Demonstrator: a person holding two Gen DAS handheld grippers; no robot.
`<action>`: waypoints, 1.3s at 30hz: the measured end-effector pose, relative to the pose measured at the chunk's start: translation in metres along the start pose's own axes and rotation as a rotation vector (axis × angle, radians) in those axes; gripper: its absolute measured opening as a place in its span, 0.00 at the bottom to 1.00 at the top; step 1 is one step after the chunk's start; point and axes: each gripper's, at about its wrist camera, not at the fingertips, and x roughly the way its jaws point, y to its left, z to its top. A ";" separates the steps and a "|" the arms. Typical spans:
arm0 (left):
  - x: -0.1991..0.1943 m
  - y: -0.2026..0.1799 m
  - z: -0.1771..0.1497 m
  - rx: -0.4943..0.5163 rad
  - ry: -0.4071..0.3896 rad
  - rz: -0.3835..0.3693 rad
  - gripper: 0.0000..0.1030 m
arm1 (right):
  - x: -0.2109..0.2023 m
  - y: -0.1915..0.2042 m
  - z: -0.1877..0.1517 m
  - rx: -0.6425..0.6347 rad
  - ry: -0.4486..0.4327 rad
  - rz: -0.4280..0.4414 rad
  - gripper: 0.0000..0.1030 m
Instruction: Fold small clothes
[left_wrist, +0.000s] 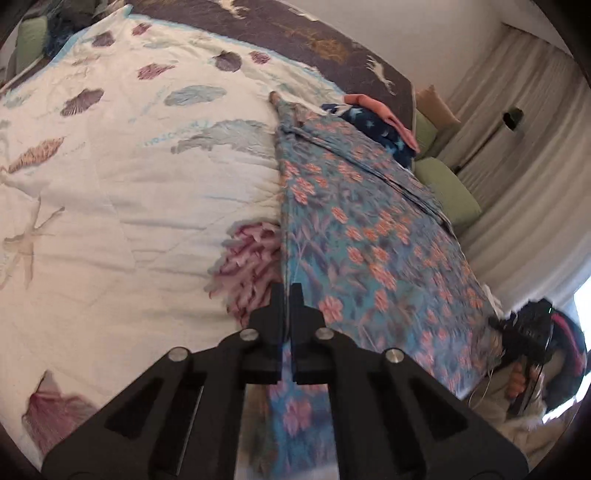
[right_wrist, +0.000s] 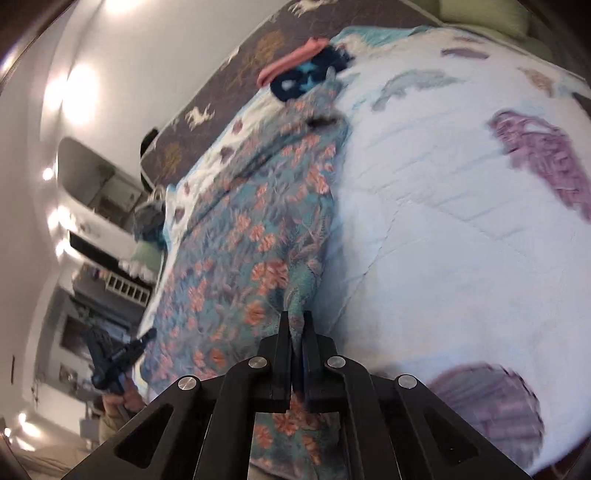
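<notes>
A blue floral garment with orange flowers (left_wrist: 362, 229) is stretched over the white quilted bedspread (left_wrist: 129, 177). My left gripper (left_wrist: 287, 291) is shut on one edge of the garment near me. The garment also shows in the right wrist view (right_wrist: 251, 229), where my right gripper (right_wrist: 296, 319) is shut on another bunched corner. The cloth hangs taut between the two grippers, with its far end lying on the bed. The right gripper shows in the left wrist view (left_wrist: 524, 336), and the left gripper in the right wrist view (right_wrist: 118, 358).
A pile of clothes, dark blue with stars (left_wrist: 373, 125) and pink (left_wrist: 384, 114), lies at the bed's far side next to a brown patterned blanket (left_wrist: 325, 40). Green pillows (left_wrist: 450, 192) and curtains (left_wrist: 524, 155) are to the right. Shelves (right_wrist: 103, 229) stand beyond the bed.
</notes>
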 end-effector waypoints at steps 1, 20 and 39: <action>-0.005 -0.003 -0.004 0.020 0.002 0.008 0.03 | -0.009 0.000 -0.002 0.005 -0.011 -0.006 0.02; -0.012 0.001 -0.032 0.049 0.022 -0.037 0.09 | -0.020 -0.005 -0.037 -0.078 0.051 -0.032 0.71; -0.035 0.005 -0.048 -0.038 0.028 -0.079 0.60 | -0.056 -0.025 -0.039 0.060 0.049 -0.027 0.28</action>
